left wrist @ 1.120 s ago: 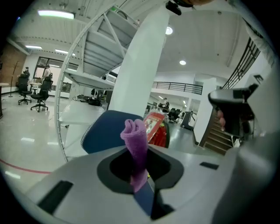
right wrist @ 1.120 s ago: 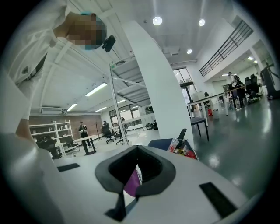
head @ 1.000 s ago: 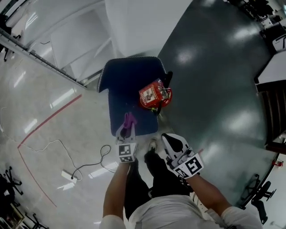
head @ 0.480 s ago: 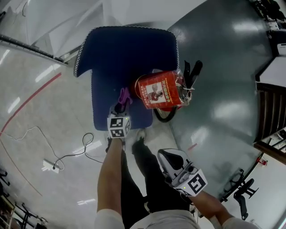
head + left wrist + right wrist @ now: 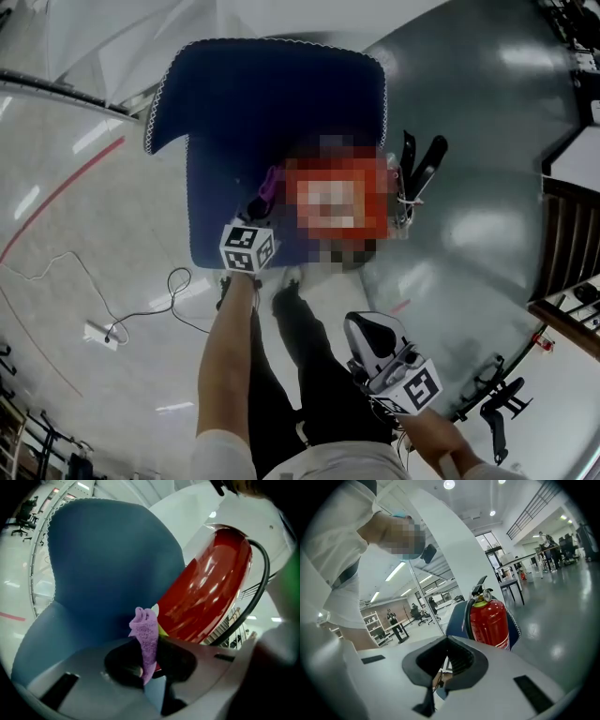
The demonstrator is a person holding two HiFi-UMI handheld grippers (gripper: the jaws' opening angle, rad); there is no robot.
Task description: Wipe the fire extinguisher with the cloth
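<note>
The red fire extinguisher (image 5: pixel 366 225) stands upright on the floor against a blue chair (image 5: pixel 272 94); a mosaic patch covers most of it in the head view. My left gripper (image 5: pixel 262 202) is shut on a purple cloth (image 5: pixel 270 183) right beside the extinguisher's left side. In the left gripper view the cloth (image 5: pixel 145 637) sticks up between the jaws of the left gripper (image 5: pixel 150 653), close to the glossy red cylinder (image 5: pixel 211 588). My right gripper (image 5: pixel 367 330) hangs back by my legs, shut and holding nothing. In its own view the right gripper (image 5: pixel 447 663) faces the extinguisher (image 5: pixel 489 623) from a distance.
The extinguisher's black hose (image 5: pixel 260 573) curves down its right side. A cable with a white power strip (image 5: pixel 98 333) lies on the floor at the left. A white partition (image 5: pixel 122 37) stands behind the chair. A chair base (image 5: pixel 497 412) sits at the lower right.
My left gripper with the cloth has moved forward to the extinguisher's side. The right gripper has dropped back toward my body. The head view has closed in on the chair and extinguisher.
</note>
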